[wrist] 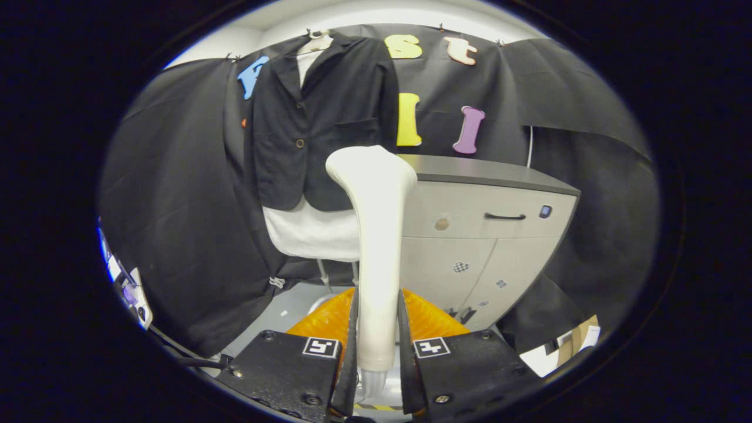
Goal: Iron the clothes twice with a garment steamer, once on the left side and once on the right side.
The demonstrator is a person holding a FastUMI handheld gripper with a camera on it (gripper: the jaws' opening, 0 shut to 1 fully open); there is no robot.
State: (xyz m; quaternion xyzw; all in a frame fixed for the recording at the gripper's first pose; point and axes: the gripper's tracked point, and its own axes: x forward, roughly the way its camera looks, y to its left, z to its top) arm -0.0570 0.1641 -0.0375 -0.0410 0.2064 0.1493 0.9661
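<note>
Gripper is pinching the garment steamer by its handle, both fingers pressing on the handle's sides, one each side. Steamer is standing upright between the fingers, its handle rising straight ahead and widening into the white head at the top, head tipping slightly toward the jacket. A ribbed hose is coming off the handle's bottom end, low between the fingers.

Beyond the steamer head, a dark jacket is hanging on a hanger against the black booth wall, buttoned up, with a white shirt under it showing at the collar and below the jacket hem. Steamer head is overlapping the jacket's lower edge in the view; cannot tell if it is touching the cloth.

Just beside the jacket, behind the steamer, a grey cabinet is standing with a dark top, a drawer with a black handle, and doors below it.
</note>
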